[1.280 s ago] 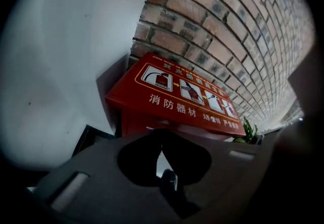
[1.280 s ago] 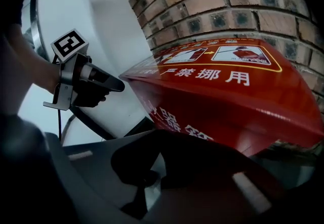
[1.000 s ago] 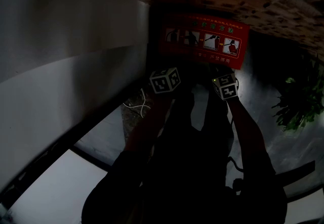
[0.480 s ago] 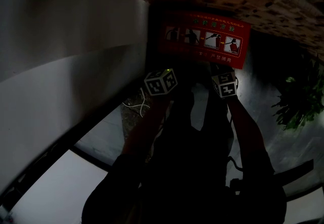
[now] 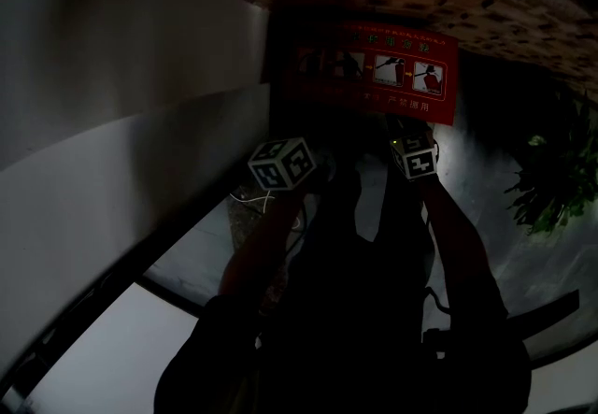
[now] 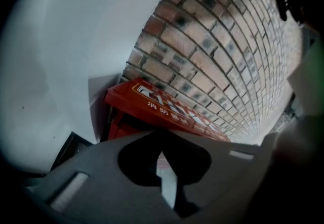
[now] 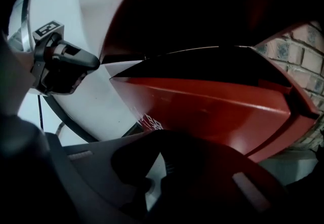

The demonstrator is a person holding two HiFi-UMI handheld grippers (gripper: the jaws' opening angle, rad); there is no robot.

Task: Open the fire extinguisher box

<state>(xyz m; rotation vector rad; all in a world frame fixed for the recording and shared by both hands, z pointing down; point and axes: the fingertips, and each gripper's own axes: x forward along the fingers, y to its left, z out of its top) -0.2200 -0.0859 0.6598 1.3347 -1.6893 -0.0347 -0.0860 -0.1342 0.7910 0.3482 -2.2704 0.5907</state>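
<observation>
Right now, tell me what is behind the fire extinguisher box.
A brick wall stands behind the fire extinguisher box, a white wall beside it. The box itself covers the wall's foot.

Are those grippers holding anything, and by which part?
Nothing held: left gripper and right gripper each have nothing between their jaws, near the red box.

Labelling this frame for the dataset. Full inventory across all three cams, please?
fire extinguisher box: 1, red, pictogram label on its face, against the brick wall
brick wall: 1, reddish-brown, behind the box
white wall: 1, white, left of the box
plant: 1, green, far right of head view
cable: 1, white, on the floor near the left gripper
left gripper: 1, grey, jaws together, empty, short of the box
right gripper: 1, dark, jaws together, nothing seen between, close to the box
</observation>
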